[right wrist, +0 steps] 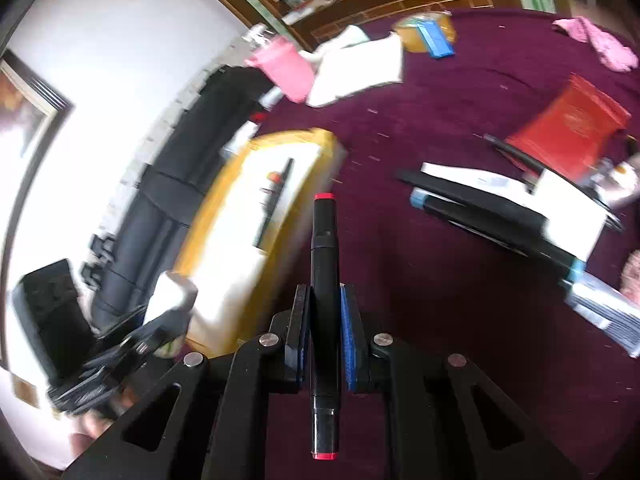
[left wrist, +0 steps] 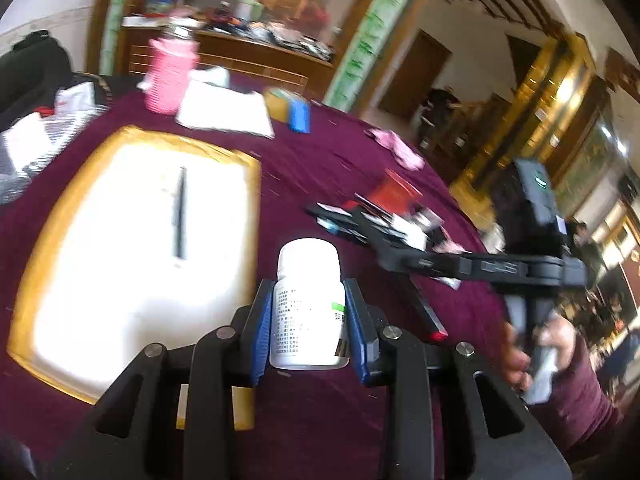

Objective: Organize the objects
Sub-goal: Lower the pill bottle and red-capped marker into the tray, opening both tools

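A white pill bottle (left wrist: 307,304) is being held upright between the blue pads of the left gripper (left wrist: 310,320), pinched low on its body with the cap end standing clear above the fingers; a black marker with red ends (right wrist: 325,280) is being clamped by the narrowly closed right gripper (right wrist: 325,320), gripped near its middle and lying along the fingers. Both loads are being carried above the maroon tablecloth (left wrist: 340,160); the white tray with a yellow rim (left wrist: 132,240), where one dark pen (left wrist: 180,212) is already lying, is being approached as the likely drop place. The smooth, round bottle could be tipped or squeezed out if the wrist is being swung quickly; the marker could be pivoted in the pads, since it overhangs at both ends. The two tools are being worked near each other, so a knock is judged possible beside the tray's near rim. Open cloth is being left between tray and the clutter of black markers (right wrist: 500,216) and red box (right wrist: 568,128) to the right; the table's far edge is well apart.
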`<state>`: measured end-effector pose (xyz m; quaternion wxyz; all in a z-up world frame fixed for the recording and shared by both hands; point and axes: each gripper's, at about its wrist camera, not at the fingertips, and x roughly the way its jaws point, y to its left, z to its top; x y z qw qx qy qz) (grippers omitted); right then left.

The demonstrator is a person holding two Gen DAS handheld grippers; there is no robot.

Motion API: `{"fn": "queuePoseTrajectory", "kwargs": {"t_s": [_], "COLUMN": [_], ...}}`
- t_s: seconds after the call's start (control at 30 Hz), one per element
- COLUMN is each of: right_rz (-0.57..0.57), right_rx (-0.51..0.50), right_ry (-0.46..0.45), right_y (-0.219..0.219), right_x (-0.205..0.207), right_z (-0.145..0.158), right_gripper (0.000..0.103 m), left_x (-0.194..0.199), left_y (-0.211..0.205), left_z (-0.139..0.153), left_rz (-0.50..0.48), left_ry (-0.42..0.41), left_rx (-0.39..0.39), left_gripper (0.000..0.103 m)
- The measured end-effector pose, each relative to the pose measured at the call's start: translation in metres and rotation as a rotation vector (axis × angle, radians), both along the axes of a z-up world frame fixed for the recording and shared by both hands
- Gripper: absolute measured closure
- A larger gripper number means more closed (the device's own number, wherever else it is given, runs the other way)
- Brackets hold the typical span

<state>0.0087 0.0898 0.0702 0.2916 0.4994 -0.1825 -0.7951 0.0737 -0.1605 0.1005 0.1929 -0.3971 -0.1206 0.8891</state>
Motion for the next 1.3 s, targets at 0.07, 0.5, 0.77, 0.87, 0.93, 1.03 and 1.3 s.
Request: {"fn": "queuePoseTrajectory", "kwargs": {"t_s": [0.07,0.5,0.77,0.87,0.93,1.03,1.3], "right_rz": [0.011,-0.057,-0.094,-0.096,-0.097,-0.099,-0.105], "right_rx": [-0.034,0.018,0.109,0.118,0.136,0.180,0.243], "right_ry": [-0.005,-0.129,-0.130,-0.134,-0.129,-0.111,-0.064], "right_y": [-0.017,-0.133,-0.161,-0.163,-0.165,-0.167,-0.171], "right_x": [-0.006,-0.095,-0.129,-0.134,-0.137,-0.136,-0.132], "right_z": [0.009,-0.017,-0.036,-0.040,-0.043,-0.043,-0.047], "right_gripper": [0.090,0.090,0.090,0.090,0.090,0.090,0.090], "left_x": [-0.014,-0.129,-0.155,-0.156,-0.157,-0.159,-0.164], "left_y": [-0.020,-0.092,-0.087,-0.086,-0.086,-0.085,-0.081], "left_z": [0.006,-0.045,-0.071,-0.070,-0.071,-0.071,-0.071], "left_rz": [0.049,0.187,0.194,0.189,0.187,0.194,0.193], "left_ry": [0.001,-0.181,-0.239,-0.236,-0.233,-0.226,-0.210], "left_rx": [-0.058,-0.216,-0.242,-0.245,-0.252,-0.270,-0.249], "left_gripper": [0.072,0.072,0.072,0.072,0.072,0.072,0.056]}}
